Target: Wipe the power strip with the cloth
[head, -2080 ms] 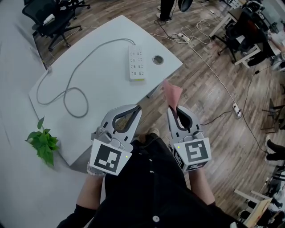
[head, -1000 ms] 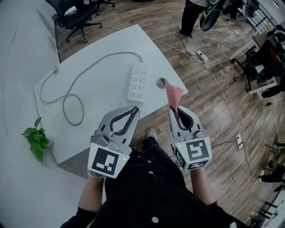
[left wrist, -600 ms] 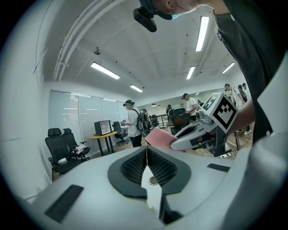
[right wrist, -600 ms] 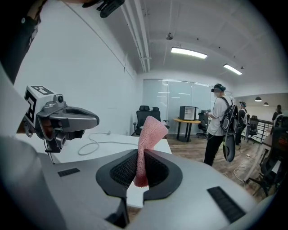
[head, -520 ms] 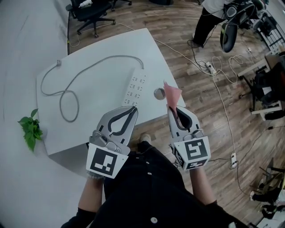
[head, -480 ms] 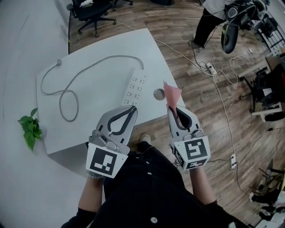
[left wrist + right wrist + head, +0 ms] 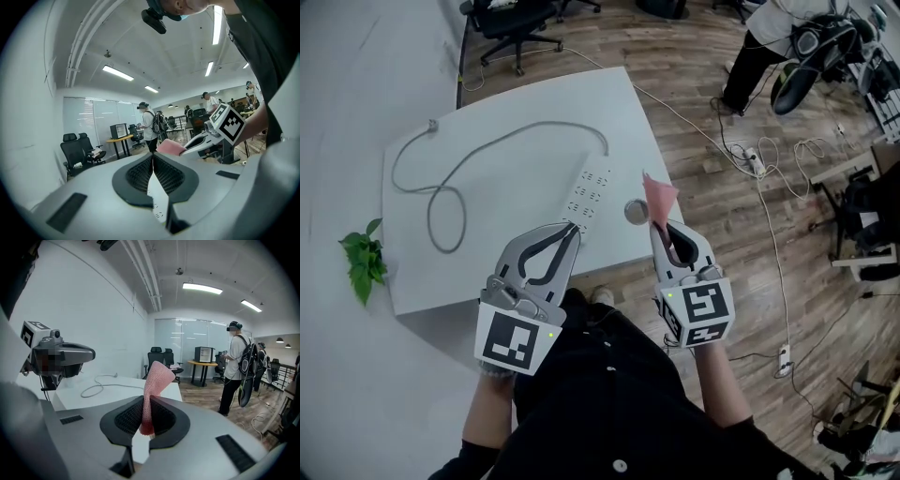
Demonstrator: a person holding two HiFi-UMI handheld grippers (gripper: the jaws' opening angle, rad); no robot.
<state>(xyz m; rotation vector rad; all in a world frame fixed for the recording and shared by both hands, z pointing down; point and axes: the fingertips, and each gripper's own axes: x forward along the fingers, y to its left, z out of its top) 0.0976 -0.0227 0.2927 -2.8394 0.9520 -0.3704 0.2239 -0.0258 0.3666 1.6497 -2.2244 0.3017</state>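
Power strip [image 7: 586, 194] lies on the white tabletop [image 7: 502, 267], at 12 o'clock from the left tongs [image 7: 572, 228], which are pressed together on nothing. Its grey cable [image 7: 534, 127] loops toward 10 o'clock. Right tongs [image 7: 664, 225] clamp the pink cloth [image 7: 659, 195]; a round grommet [image 7: 635, 211] sits at the strip's 4 o'clock.

The grey left gripper [image 7: 570, 232], jaws together and empty, and the grey right gripper [image 7: 662, 228], pinching a pink knitted cloth [image 7: 658, 195], hover at the white table's [image 7: 516, 187] near edge.

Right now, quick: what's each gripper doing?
Left gripper: closed, nothing held.
Right gripper: closed on the pink cloth.
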